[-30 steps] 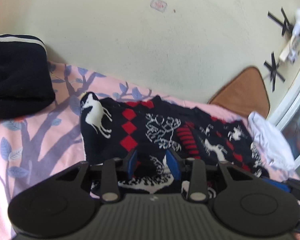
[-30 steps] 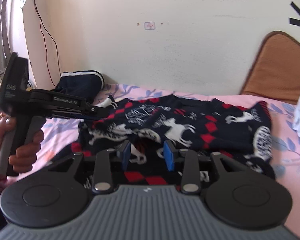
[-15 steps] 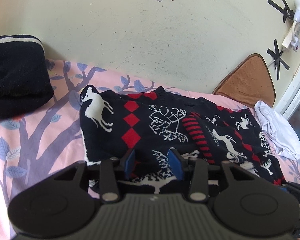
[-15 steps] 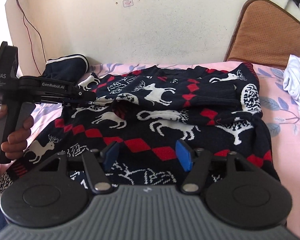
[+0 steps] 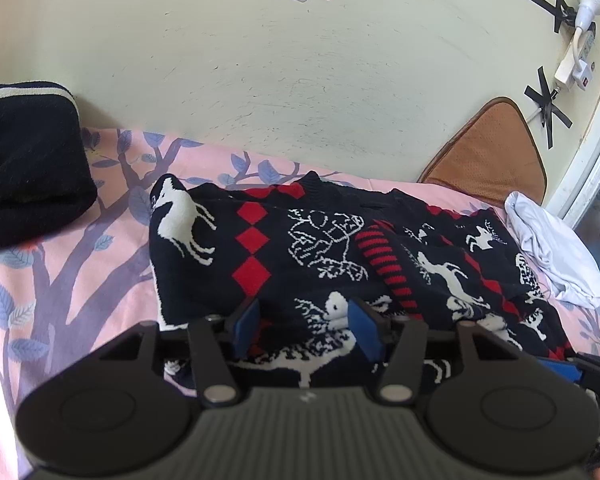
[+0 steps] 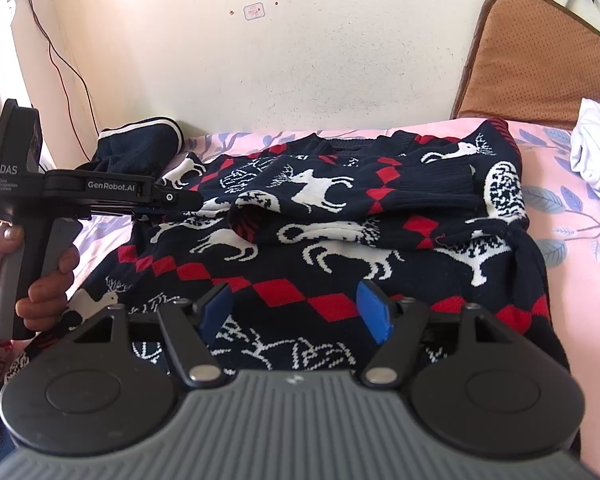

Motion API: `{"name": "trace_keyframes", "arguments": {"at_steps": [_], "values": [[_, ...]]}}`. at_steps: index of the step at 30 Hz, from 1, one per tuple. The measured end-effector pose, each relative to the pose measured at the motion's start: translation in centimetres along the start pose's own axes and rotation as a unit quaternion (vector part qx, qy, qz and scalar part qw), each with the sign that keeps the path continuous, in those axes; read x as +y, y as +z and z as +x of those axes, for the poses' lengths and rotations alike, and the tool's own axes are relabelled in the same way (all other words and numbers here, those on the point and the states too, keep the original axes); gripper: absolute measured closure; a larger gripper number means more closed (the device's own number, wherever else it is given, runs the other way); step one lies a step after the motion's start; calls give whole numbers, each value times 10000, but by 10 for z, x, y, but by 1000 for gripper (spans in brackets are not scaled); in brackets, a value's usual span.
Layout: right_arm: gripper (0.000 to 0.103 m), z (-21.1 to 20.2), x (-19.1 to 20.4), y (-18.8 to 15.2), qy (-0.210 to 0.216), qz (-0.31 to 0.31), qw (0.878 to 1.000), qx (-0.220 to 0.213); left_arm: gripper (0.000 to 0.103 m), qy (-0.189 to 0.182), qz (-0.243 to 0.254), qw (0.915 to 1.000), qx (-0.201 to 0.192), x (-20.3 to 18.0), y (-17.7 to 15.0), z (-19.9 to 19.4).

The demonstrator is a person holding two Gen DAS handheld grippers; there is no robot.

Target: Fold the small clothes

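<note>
A dark navy knit sweater (image 5: 300,248) with white deer and red diamonds lies partly folded on the pink bedsheet; it also shows in the right wrist view (image 6: 340,216), with both sleeves folded across its body. My left gripper (image 5: 306,330) is open and empty, low over the sweater's left part. It appears from the side in the right wrist view (image 6: 168,200), held by a hand. My right gripper (image 6: 296,312) is open wide and empty, just above the sweater's near hem.
A folded black garment with white stripes (image 5: 24,160) lies at the bed's far left by the wall. A white cloth (image 5: 556,252) lies at the right. A brown cushion (image 5: 492,152) leans on the wall. The pink tree-print sheet (image 5: 60,280) covers the bed.
Both grippers have opened, the right one widely, and both are empty now. The right gripper has drawn back toward the near hem. The sweater has settled flatter with its sleeves laid across.
</note>
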State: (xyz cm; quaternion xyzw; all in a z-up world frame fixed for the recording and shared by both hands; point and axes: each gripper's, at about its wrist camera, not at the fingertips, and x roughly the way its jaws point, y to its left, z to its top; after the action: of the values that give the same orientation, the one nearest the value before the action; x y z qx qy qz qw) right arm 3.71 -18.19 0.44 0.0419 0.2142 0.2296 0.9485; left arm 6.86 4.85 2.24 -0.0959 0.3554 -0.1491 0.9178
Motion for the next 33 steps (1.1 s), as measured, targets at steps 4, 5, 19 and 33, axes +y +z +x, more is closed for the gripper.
{"name": "trace_keyframes", "arguments": {"at_steps": [4,5,19,33], "values": [[30,-1,0,0,18,22,10000,-1,52,5,4,10000,1,0,0,0],[30,-1,0,0,22,25,10000,-1,52,4,12,10000,1,0,0,0],[29,-1,0,0,19,49,10000,-2,51,15,64,10000,0,-2,-1,0],[28,-1,0,0,19,53,10000,-1,51,26,78,10000,3,-1,-1,0]]}}
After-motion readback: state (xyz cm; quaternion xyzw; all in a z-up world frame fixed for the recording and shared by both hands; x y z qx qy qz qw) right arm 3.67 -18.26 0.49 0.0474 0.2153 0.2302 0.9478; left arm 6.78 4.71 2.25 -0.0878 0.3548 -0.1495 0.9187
